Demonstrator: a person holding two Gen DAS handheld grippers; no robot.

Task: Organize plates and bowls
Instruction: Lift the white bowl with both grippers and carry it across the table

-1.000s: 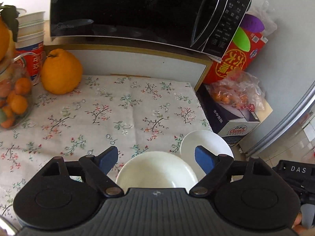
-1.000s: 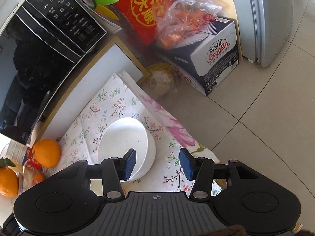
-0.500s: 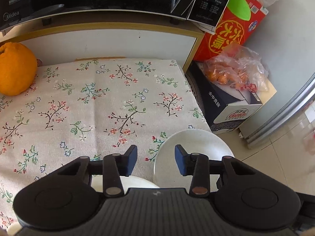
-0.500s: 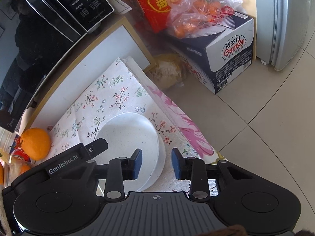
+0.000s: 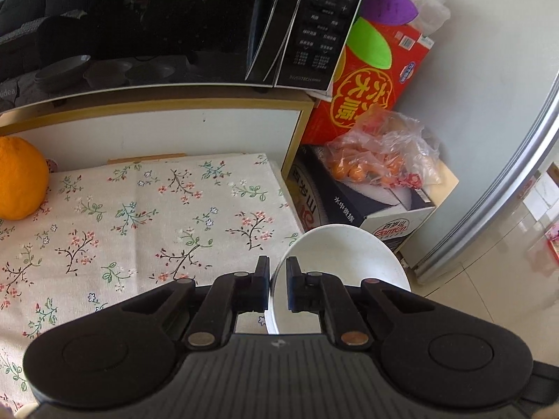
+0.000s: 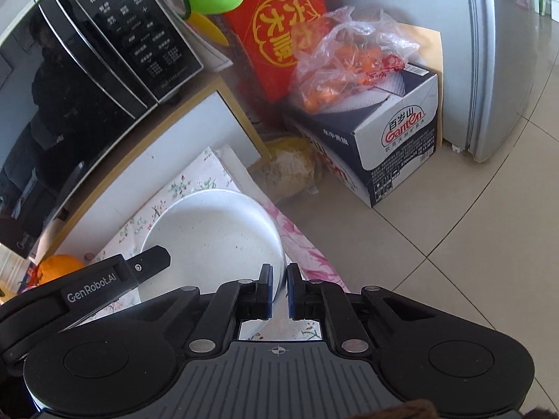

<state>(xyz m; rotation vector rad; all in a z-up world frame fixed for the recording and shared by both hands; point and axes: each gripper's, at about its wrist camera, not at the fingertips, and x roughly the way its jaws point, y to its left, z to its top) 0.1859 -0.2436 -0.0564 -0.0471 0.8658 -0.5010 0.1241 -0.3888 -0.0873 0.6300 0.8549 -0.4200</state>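
A white plate (image 5: 344, 262) hangs past the right edge of the floral tablecloth (image 5: 146, 216). My left gripper (image 5: 277, 288) is shut on the plate's left rim. In the right wrist view the same plate (image 6: 213, 234) fills the middle, and my right gripper (image 6: 278, 291) is shut on its right rim. The left gripper's body (image 6: 104, 282) lies over the plate's lower left. The white bowl seen earlier is out of view.
A black microwave (image 5: 157, 24) stands on a shelf behind the table. A large orange (image 5: 19, 188) sits at the table's back left. A carton (image 6: 384, 139) with a bag of oranges, a red box (image 6: 279, 28) and a fridge (image 6: 503, 52) stand on the right.
Both grippers closed from open onto opposite rims of the white plate. The left gripper moved right, off the bowl and onto the plate. The plate now looks raised off the table.
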